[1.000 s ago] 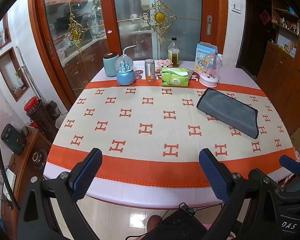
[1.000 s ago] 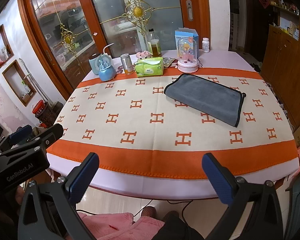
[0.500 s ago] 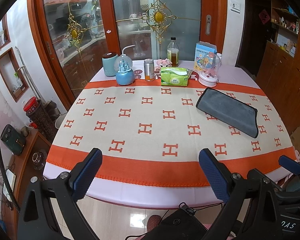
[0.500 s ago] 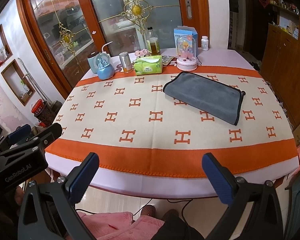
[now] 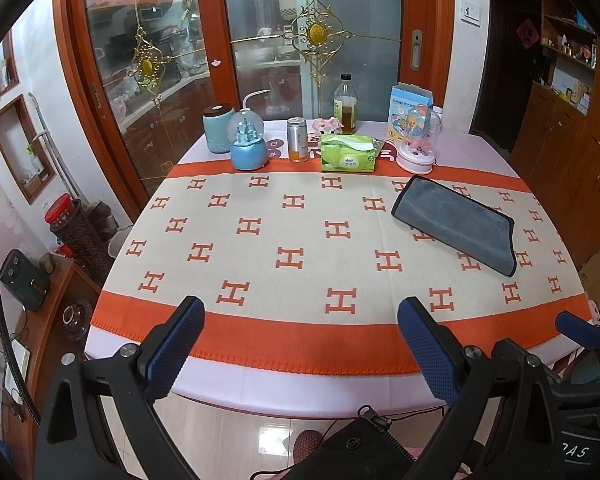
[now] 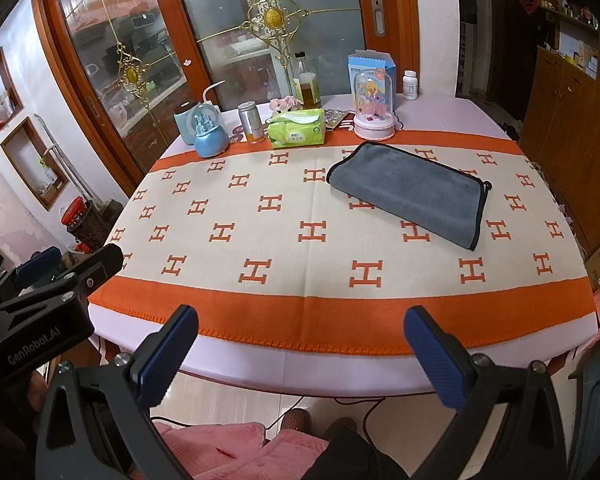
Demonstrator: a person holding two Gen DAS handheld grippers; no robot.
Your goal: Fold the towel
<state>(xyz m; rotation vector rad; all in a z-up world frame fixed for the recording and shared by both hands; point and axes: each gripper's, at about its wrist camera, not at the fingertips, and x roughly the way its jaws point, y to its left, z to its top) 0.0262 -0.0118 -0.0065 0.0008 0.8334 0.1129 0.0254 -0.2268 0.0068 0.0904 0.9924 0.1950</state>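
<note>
Left tool [image 5: 300, 344] hung off the near edge of the bench [image 5: 300, 392], fingers spread wide, nothing between them. Right tool [image 6: 300, 356] was the same: spread wide, empty, short of the near edge, with the left tool visible at its left side. Pink clothing [image 6: 240, 452] showed below the right tool.

Bench was covered by a cream cloth [image 5: 284, 240] with orange H marks and orange borders. The towel [image 6: 410, 192], grey with a dark trim, lay flat on the cloth toward the far right, folded over, set at an angle, well apart from both tools.

Far edge held a row: teal jar [image 5: 218, 128], blue snow globe [image 5: 249, 146], metal can [image 5: 297, 139], green tissue pack [image 5: 350, 153], bottle [image 5: 345, 104], pink-based dome [image 5: 418, 140] just beyond the towel's far corner, blue box [image 5: 410, 102] behind it. Glass doors [image 5: 300, 40] with orange frames stood behind.
</note>
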